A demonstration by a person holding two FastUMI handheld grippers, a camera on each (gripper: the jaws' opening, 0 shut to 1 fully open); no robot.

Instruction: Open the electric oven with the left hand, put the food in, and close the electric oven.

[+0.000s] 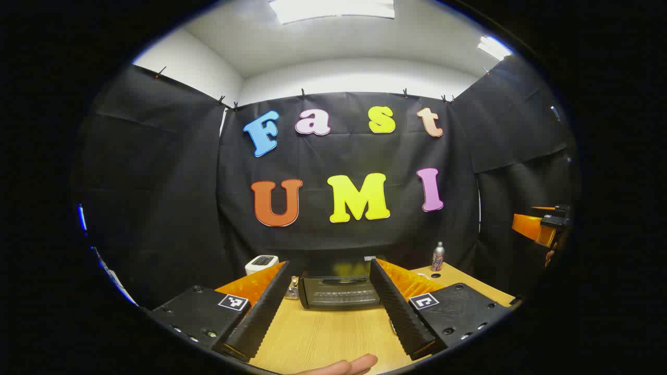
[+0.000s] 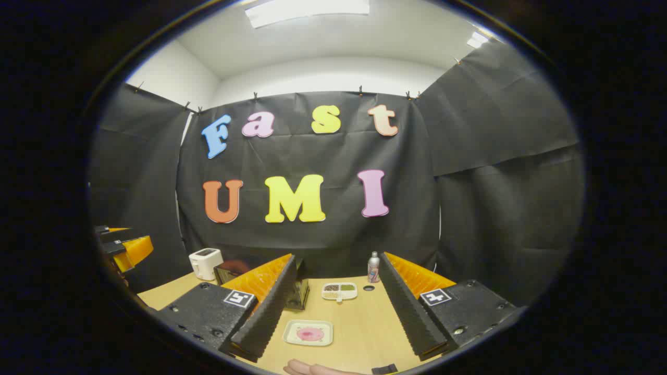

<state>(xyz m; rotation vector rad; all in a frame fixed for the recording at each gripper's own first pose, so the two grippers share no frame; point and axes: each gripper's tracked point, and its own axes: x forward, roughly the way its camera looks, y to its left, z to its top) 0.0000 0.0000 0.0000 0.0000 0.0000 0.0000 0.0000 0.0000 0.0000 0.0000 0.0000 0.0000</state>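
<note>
Both grippers' jaws gape wide: oven [image 1: 341, 291] beyond left, food plate [image 2: 308, 333] between right.

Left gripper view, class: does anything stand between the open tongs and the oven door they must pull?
Nothing visible does. The left tongs are open, and the oven sits straight ahead between them with its door closed. Only bare table lies between. A small jar stands just beside the oven's left edge, off the path.
</note>
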